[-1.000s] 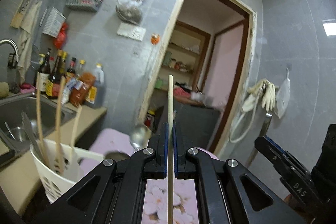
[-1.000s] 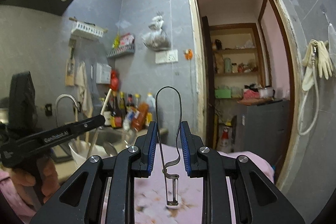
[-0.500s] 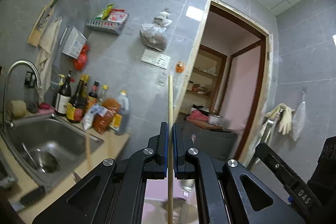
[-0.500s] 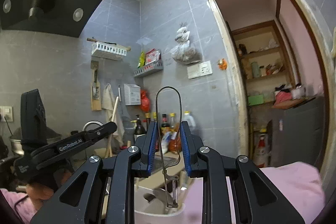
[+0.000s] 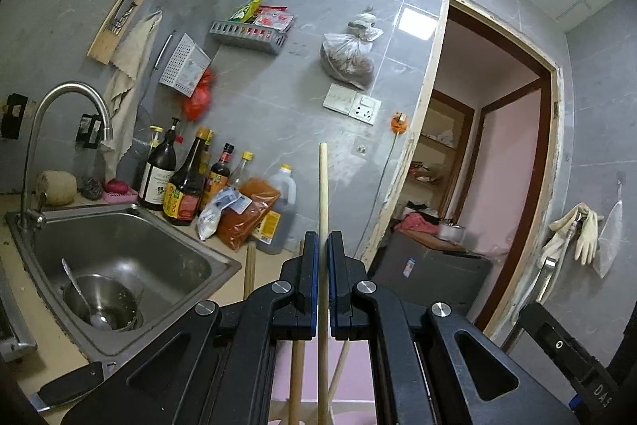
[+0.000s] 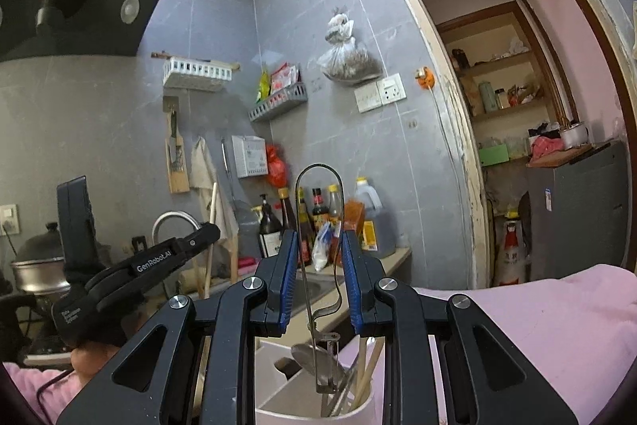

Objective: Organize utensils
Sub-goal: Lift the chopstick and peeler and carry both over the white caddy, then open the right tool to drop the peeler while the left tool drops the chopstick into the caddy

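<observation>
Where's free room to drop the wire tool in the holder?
Holder: right side packed with chopsticks and a ladle; bare room on its left, near wall. Counter strip between sink and bottles is narrow.

My black gripper frame hides the lower length of the thin pale wooden stick (image 5: 323, 194); the white plastic utensil holder (image 6: 274, 377) runs off the bottom edge.

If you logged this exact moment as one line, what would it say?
left gripper: shut on wooden chopstick, upright | right gripper: shut on wire-handled utensil, above white utensil holder | step: dropping utensils in holder
</observation>
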Motion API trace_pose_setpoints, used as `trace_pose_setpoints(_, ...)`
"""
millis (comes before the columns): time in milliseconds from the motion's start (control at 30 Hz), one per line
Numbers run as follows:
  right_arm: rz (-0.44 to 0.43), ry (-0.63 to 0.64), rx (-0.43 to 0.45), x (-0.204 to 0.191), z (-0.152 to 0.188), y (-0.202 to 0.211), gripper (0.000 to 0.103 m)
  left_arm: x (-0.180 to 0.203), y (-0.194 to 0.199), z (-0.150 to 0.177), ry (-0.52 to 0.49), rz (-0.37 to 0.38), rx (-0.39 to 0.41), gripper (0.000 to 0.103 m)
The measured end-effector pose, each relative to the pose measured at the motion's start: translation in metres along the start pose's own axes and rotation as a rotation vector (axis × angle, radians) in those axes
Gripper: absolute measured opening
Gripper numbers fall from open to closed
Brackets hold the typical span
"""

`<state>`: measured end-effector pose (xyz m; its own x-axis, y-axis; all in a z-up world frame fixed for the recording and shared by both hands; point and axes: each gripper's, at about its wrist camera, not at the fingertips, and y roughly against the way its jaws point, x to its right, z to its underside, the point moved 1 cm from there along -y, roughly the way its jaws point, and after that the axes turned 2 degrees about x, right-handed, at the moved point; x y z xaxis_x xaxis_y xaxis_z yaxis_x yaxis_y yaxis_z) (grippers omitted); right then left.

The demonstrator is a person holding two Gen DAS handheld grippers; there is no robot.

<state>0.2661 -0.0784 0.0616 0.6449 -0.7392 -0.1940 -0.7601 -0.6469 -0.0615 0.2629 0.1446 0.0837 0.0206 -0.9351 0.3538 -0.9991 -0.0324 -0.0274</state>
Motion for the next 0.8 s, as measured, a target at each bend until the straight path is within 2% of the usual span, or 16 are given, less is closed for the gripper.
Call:
trace_pose_setpoints(267,-0.013,0.033,-0.04,-0.009,0.01,-0.004,0.02,0.004,-0.003,0.016,-0.022,-0.015,-0.006,0.003)
trace_pose_setpoints(567,0.016,0.069,-0.08,-0.014,0.026,-0.005,0.02,0.011,0.007,0.036,-0.016,-0.033,-0.034,0.003)
trace_pose_setpoints(800,0.035,0.076,-0.098,-0.012,0.032,-0.008,0.02,0.016,0.009,0.049,-0.066,-0.027,-0.078,0.003)
